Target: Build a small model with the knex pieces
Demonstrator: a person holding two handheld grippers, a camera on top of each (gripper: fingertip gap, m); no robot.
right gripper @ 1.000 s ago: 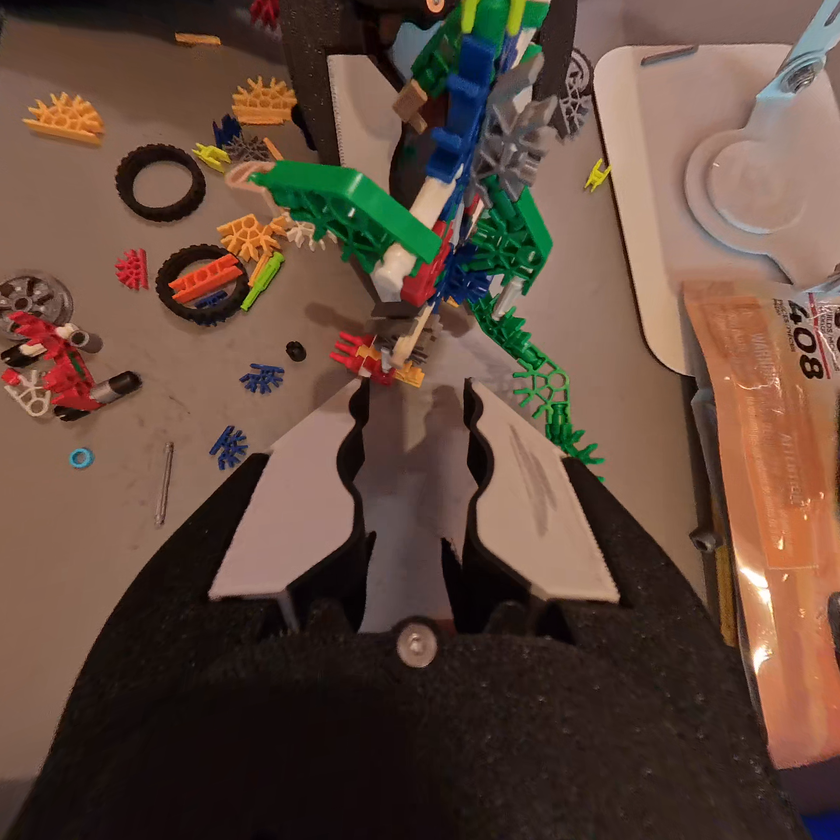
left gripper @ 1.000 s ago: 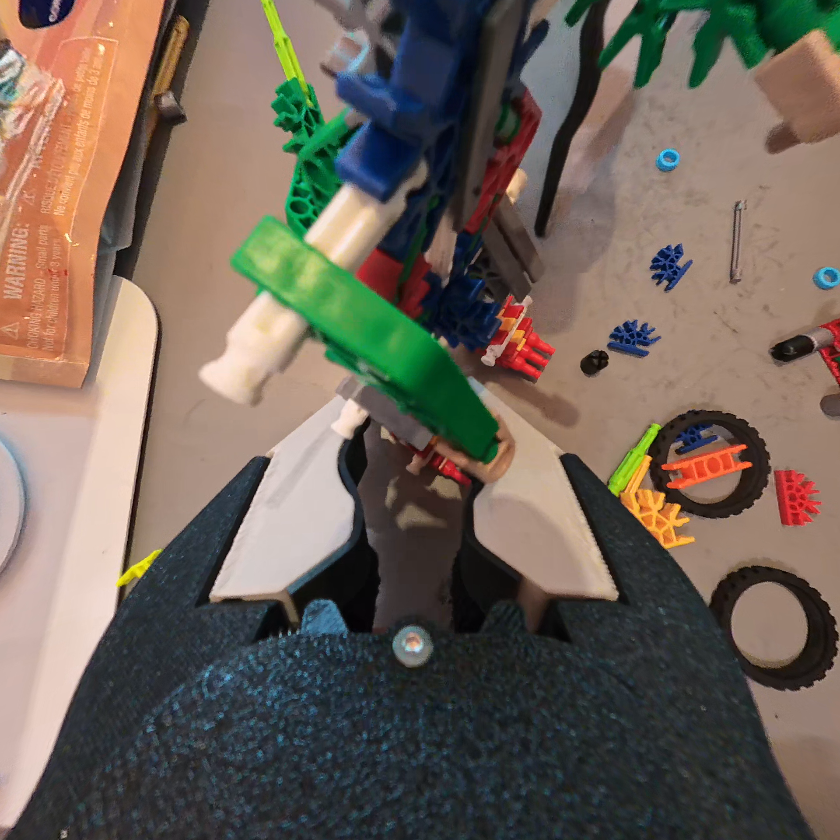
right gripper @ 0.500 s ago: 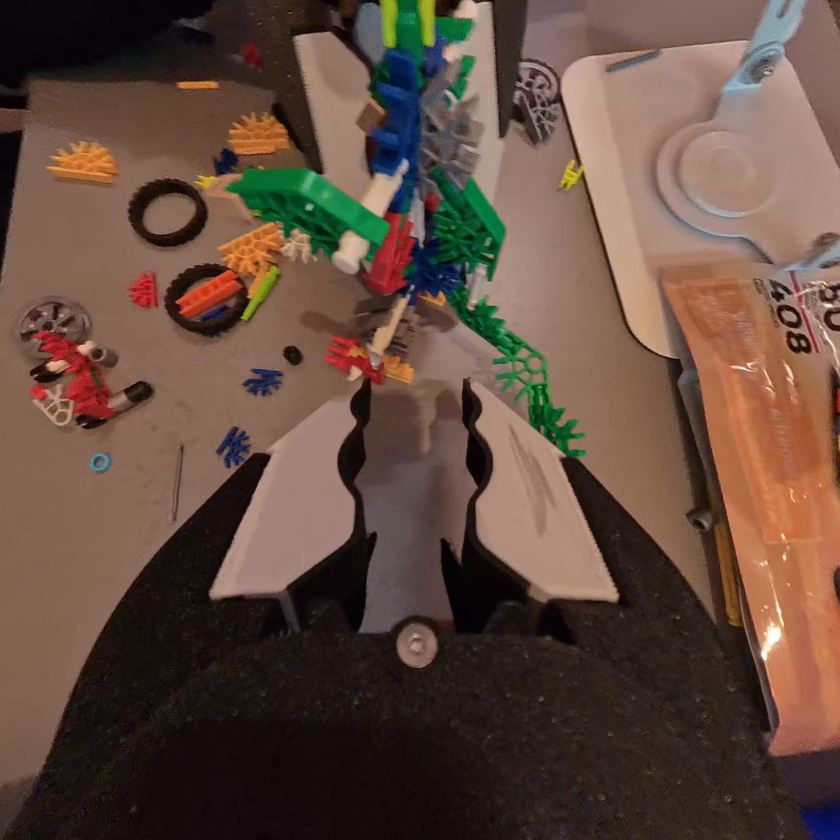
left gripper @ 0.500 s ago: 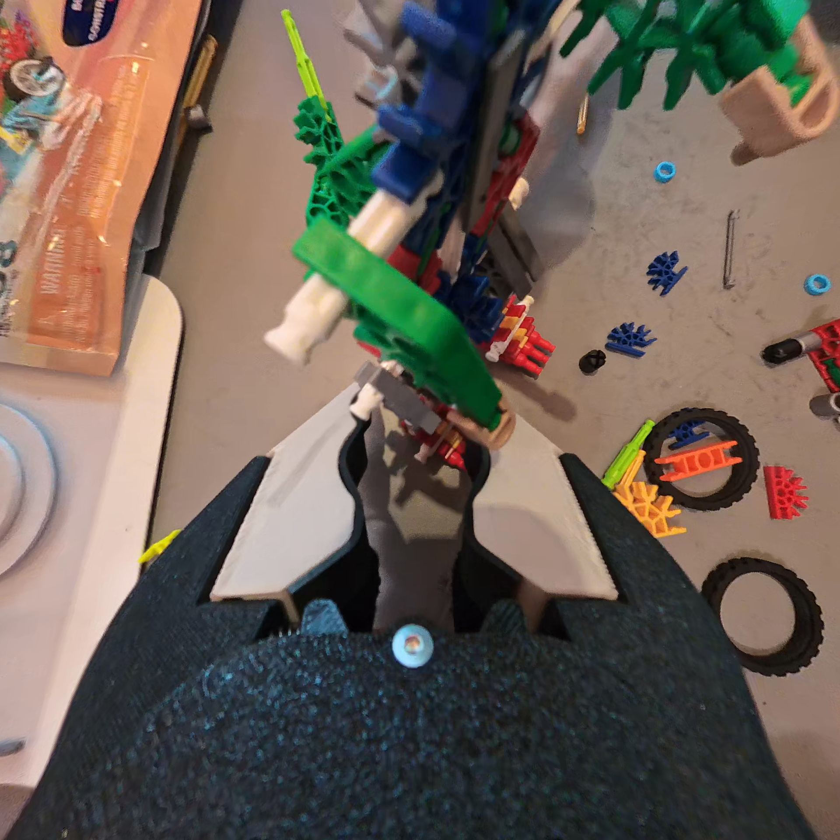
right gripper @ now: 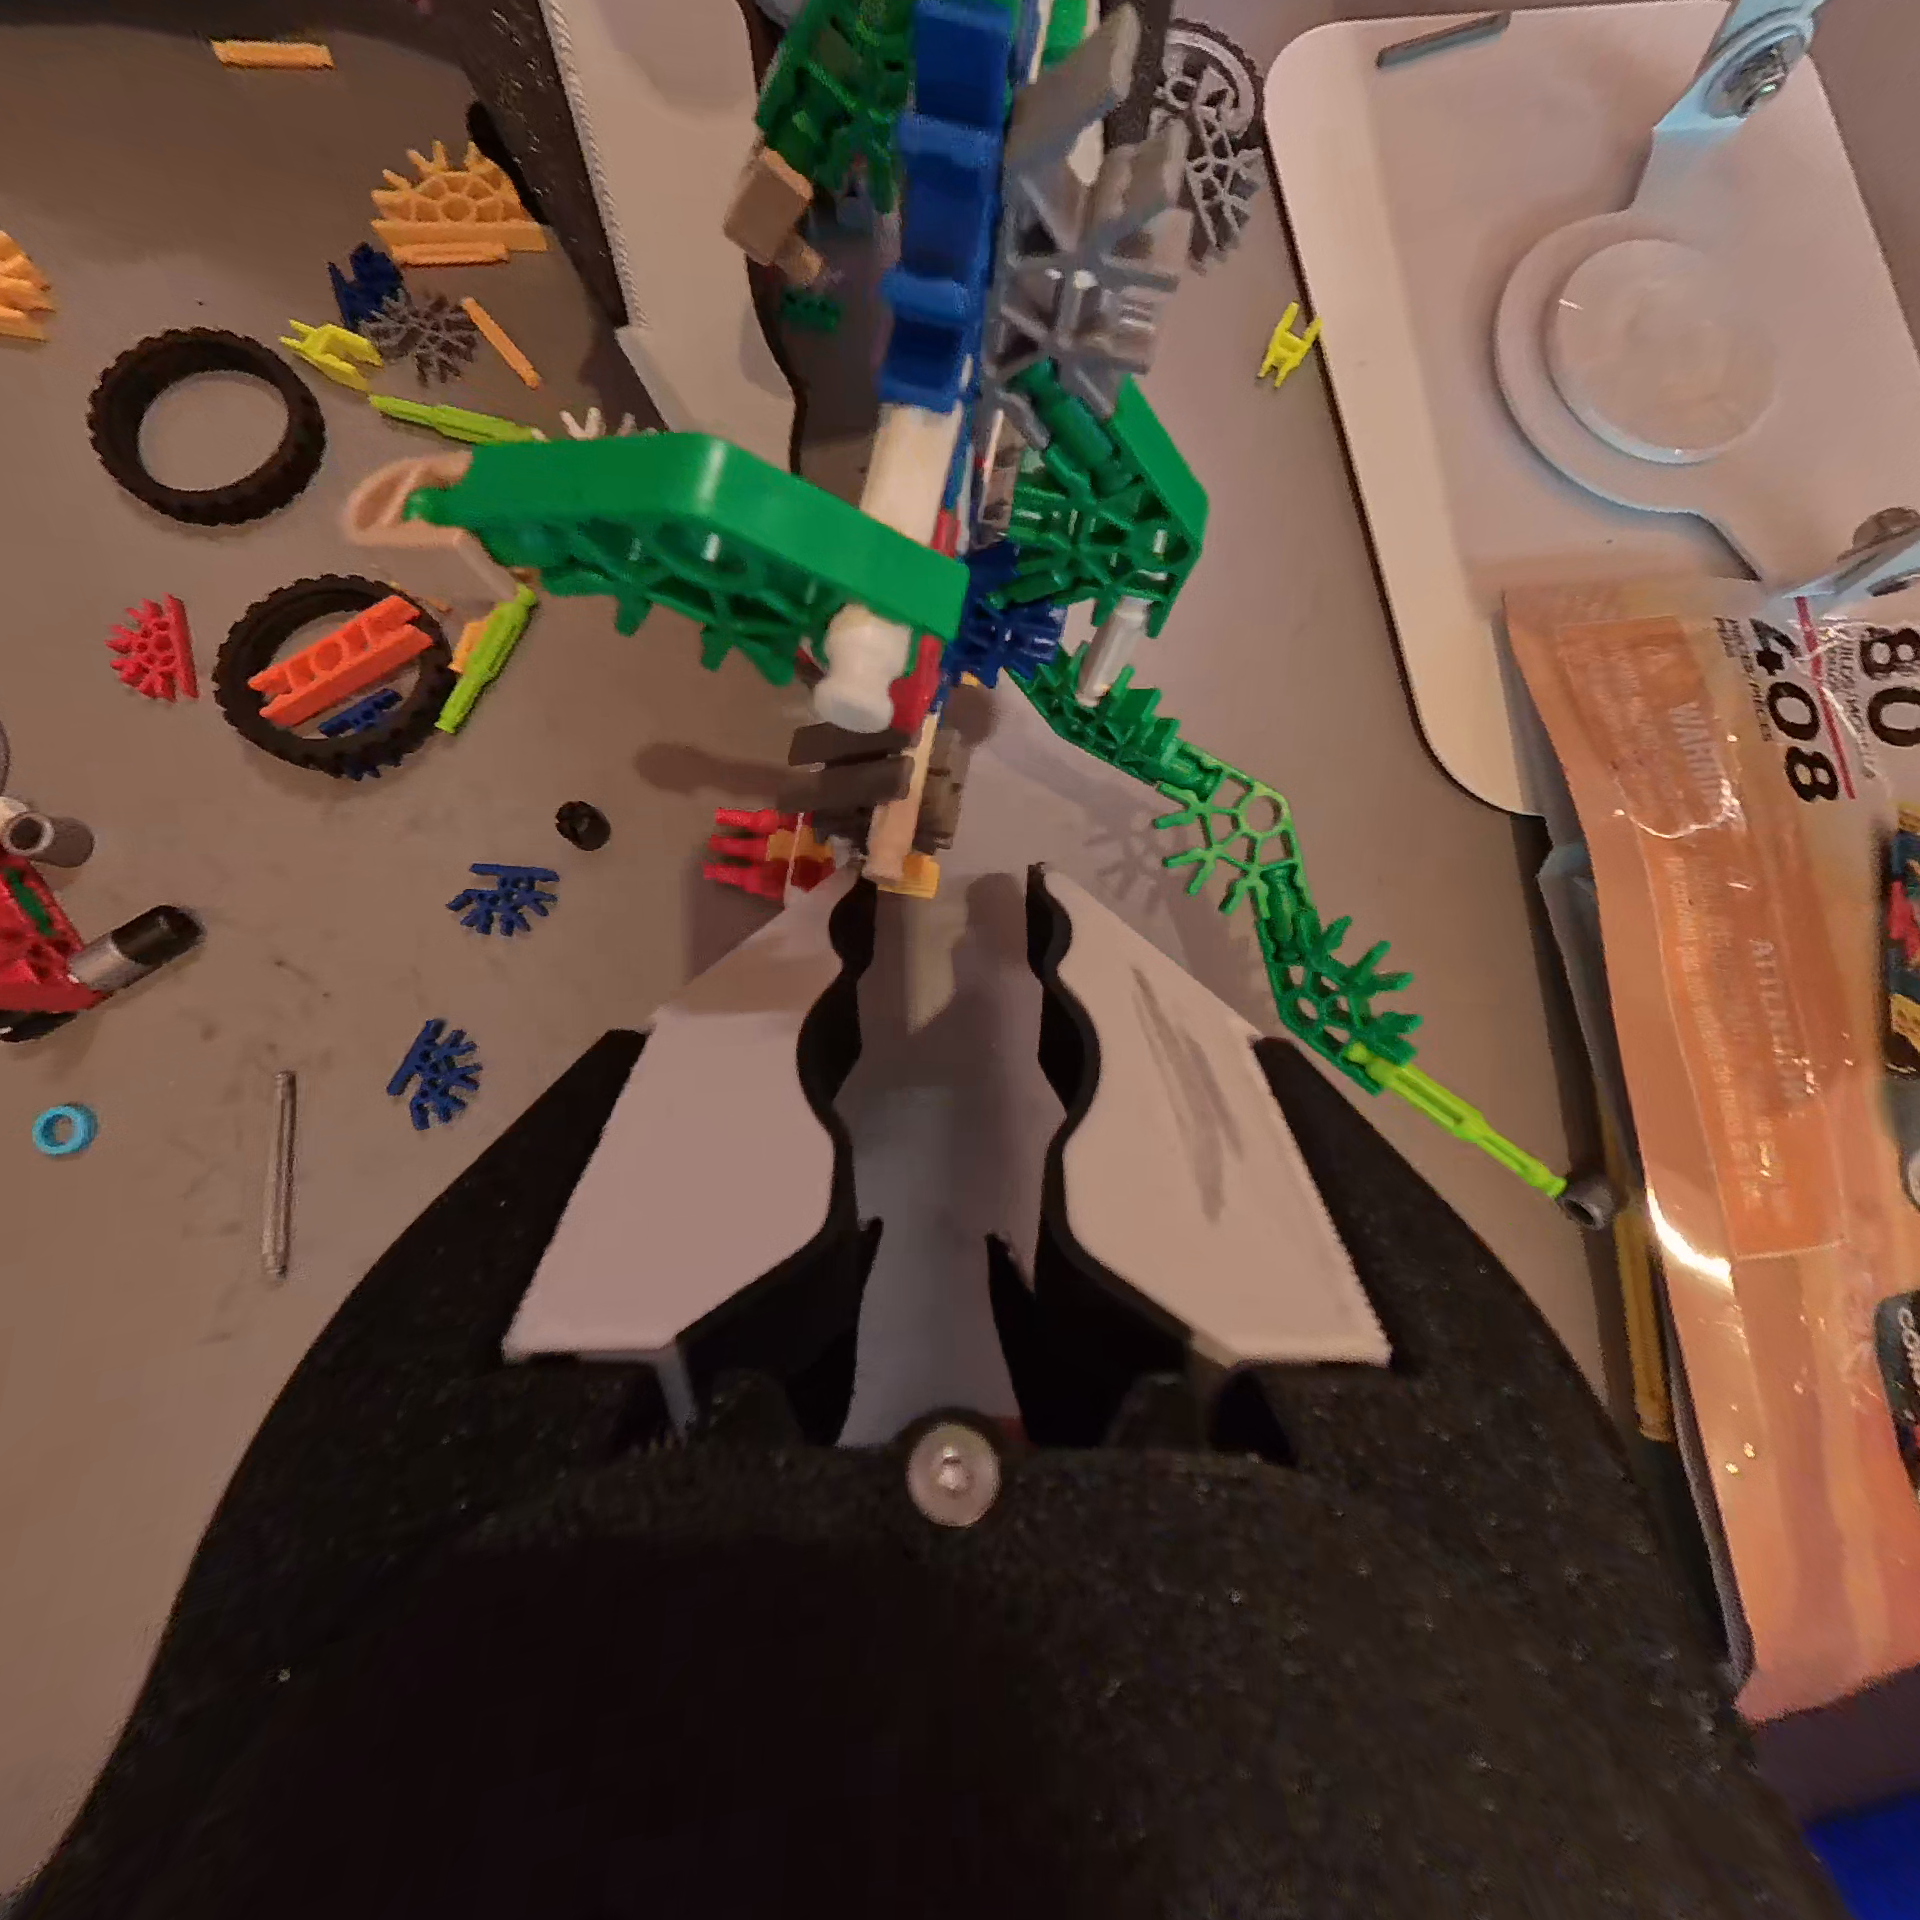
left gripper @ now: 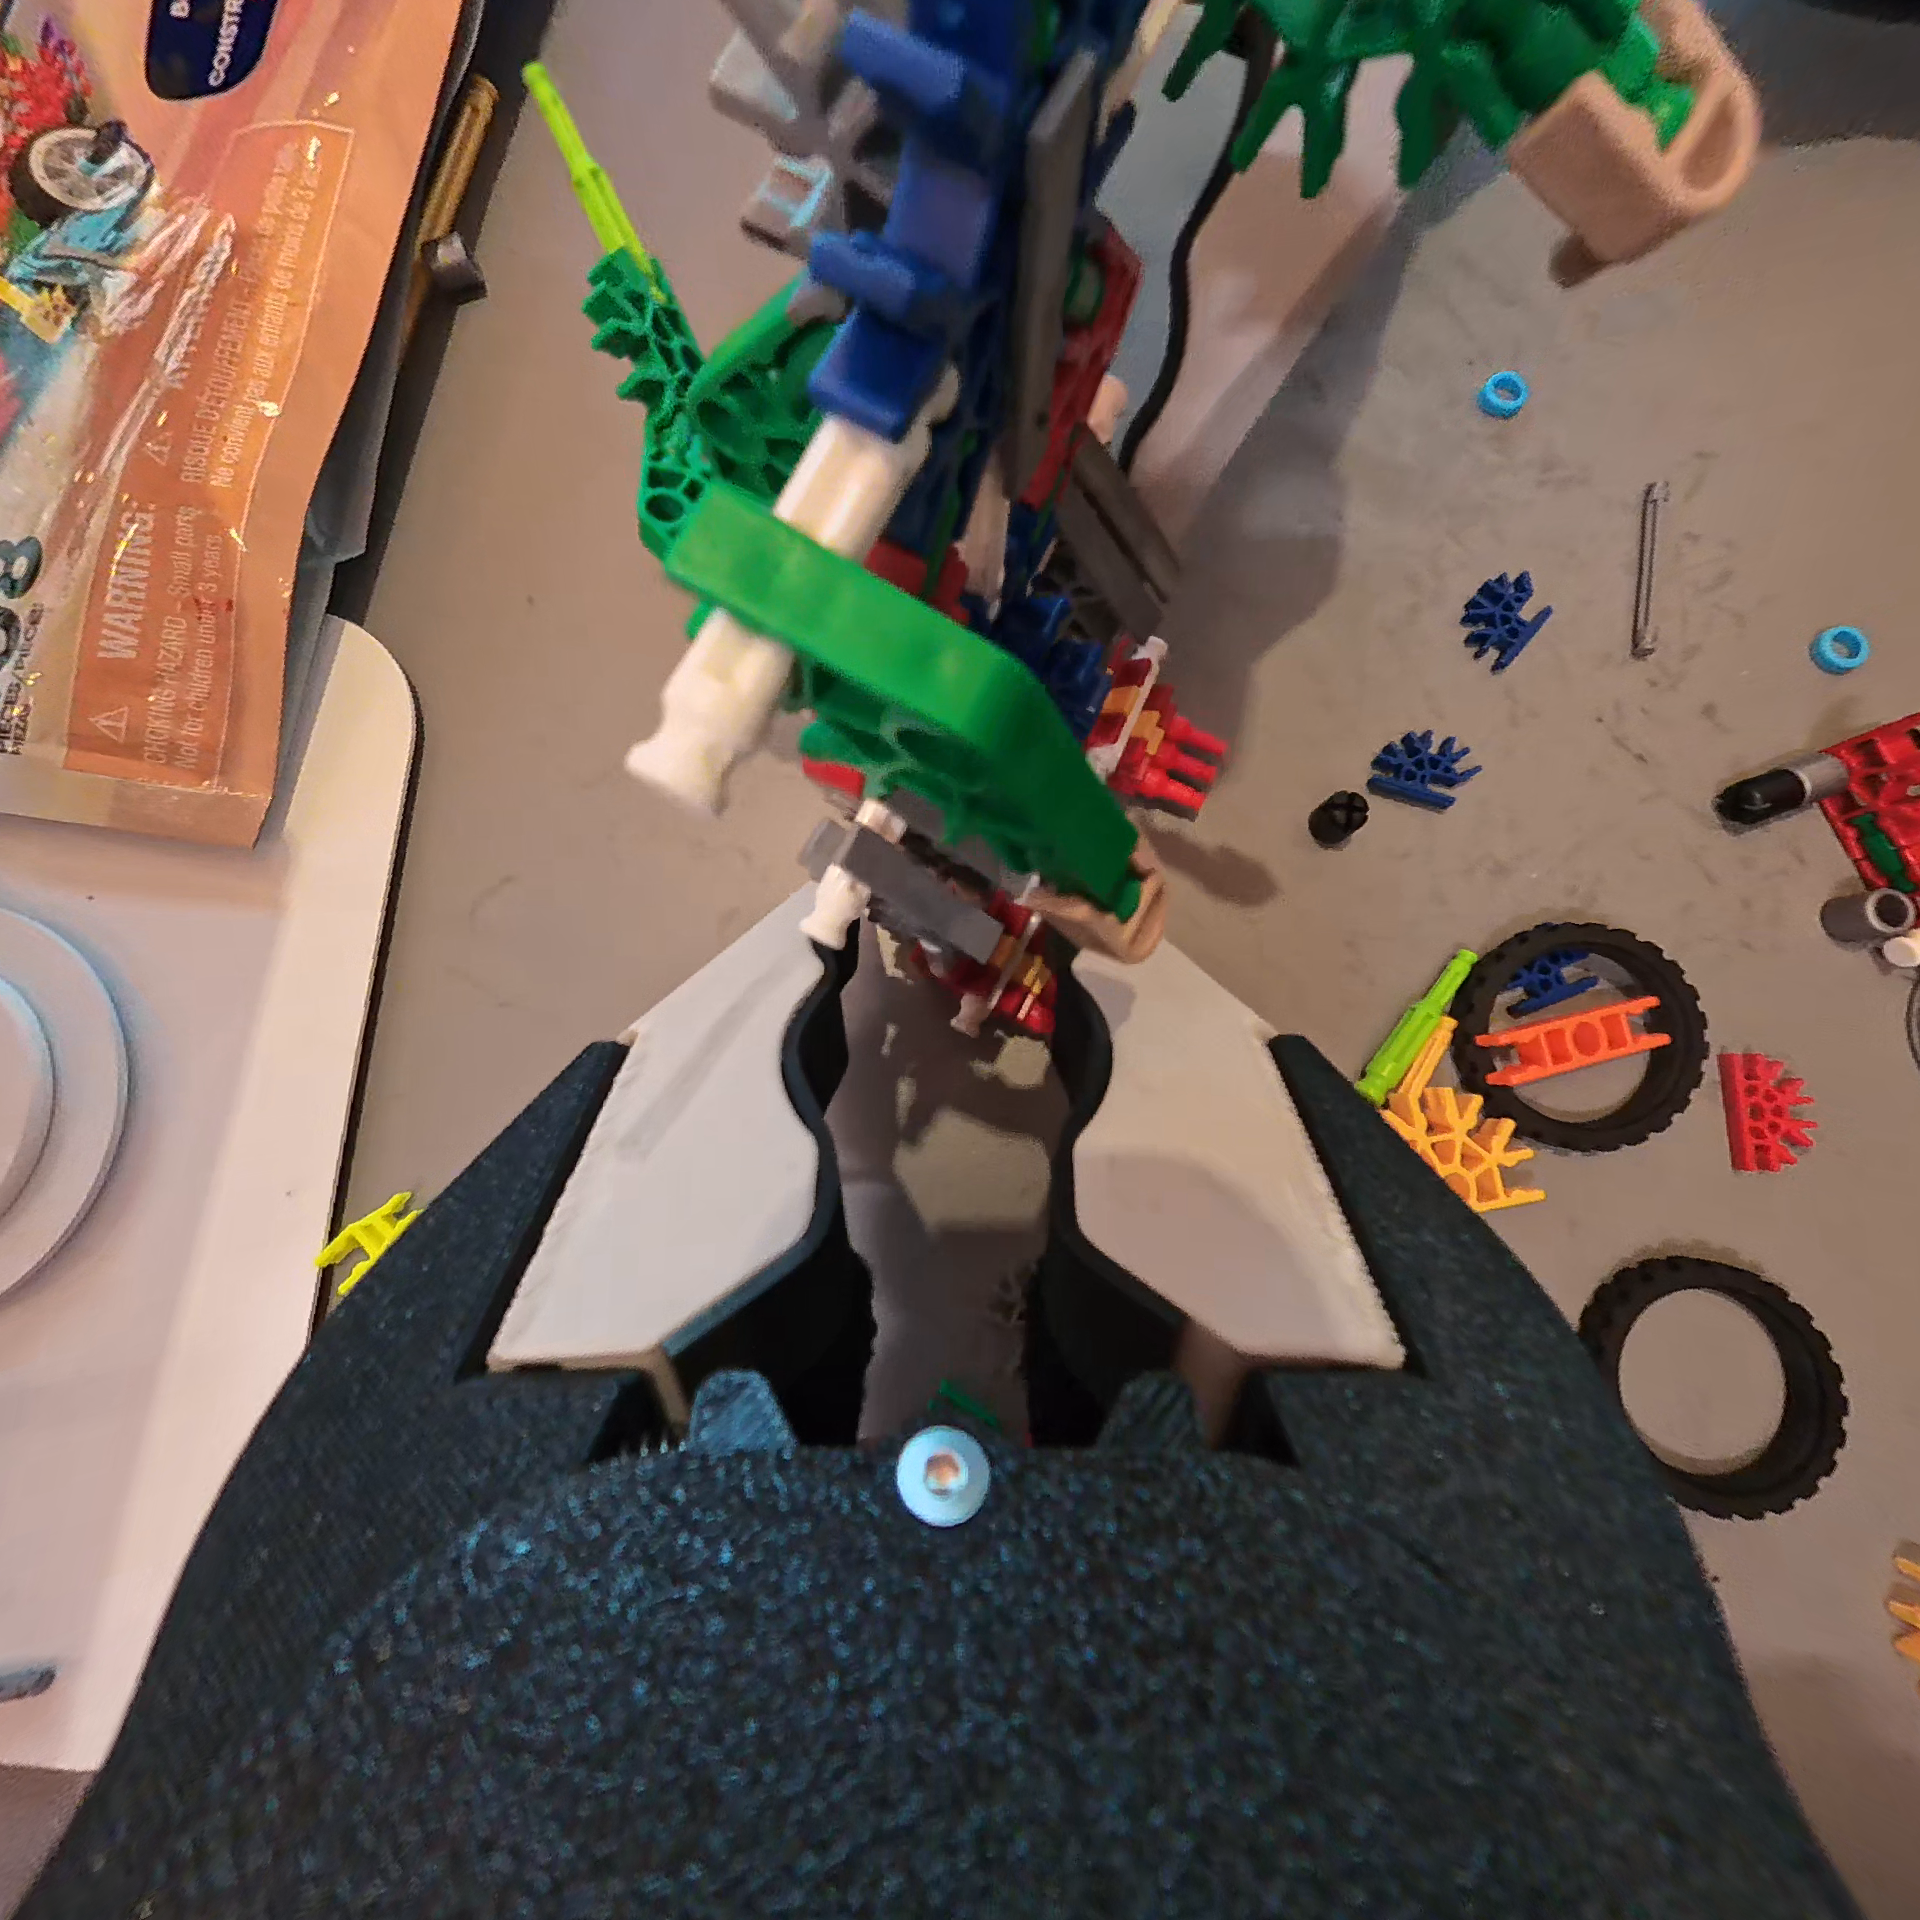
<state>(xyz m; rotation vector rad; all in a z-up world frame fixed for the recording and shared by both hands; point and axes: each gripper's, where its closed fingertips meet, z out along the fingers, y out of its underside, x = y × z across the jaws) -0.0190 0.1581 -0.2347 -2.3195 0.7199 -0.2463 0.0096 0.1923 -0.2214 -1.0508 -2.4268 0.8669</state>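
Toy model (right gripper: 935, 499) of green, blue and white rods fills the upper centre — the left claw (left gripper: 951, 951) pinches its lower end, and the right claw (right gripper: 951, 883) hangs spread just below it. Tyres (right gripper: 203, 426) lie upper left on the grey worktop (right gripper: 312, 1299).

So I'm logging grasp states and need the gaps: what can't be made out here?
- Left wrist view: the toy model hides the left hand-held gripper tips, so grip is unclear.
- Right wrist view: the top edge cuts the model off.
- Right hand-held gripper: touching the model or not is unclear.
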